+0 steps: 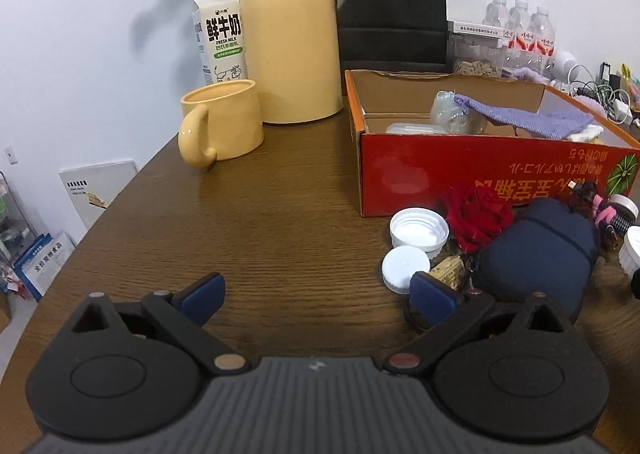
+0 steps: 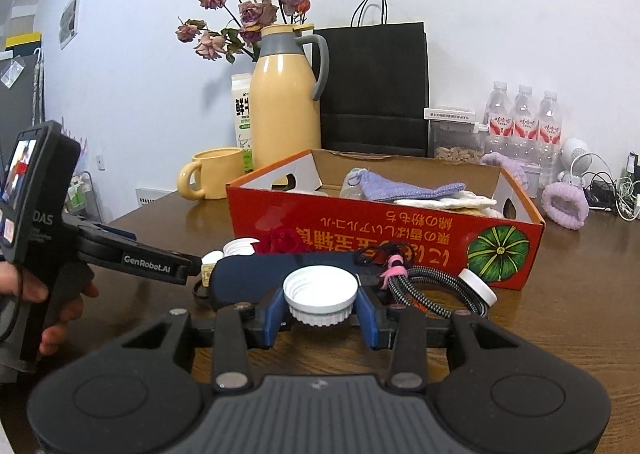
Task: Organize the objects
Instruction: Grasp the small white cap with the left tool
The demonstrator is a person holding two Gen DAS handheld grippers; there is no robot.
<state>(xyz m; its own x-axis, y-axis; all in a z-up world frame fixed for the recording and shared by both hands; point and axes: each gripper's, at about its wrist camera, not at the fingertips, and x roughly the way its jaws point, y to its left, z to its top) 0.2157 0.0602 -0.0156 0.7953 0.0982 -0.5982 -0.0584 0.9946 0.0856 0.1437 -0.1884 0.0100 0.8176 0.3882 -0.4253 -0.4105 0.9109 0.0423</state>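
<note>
My right gripper [image 2: 321, 316] is shut on a white ribbed cap [image 2: 320, 294], held above the wooden table in front of the red cardboard box [image 2: 384, 238]. My left gripper [image 1: 318, 294] is open and empty over the table, left of a pile: two white caps [image 1: 419, 230] [image 1: 405, 267], a red rose [image 1: 478, 216], a dark blue pouch [image 1: 534, 254] and a braided cable [image 2: 432, 286]. The box [image 1: 480, 178] holds a purple cloth [image 1: 524, 116], a clear bag and a white case.
A yellow mug [image 1: 224, 126], yellow thermos [image 1: 292, 42] and milk carton [image 1: 218, 38] stand at the back left. A black paper bag [image 2: 372, 90], water bottles [image 2: 524, 122], purple headband [image 2: 566, 206] and chargers lie behind and right of the box. Another white cap [image 2: 478, 290] lies by the box.
</note>
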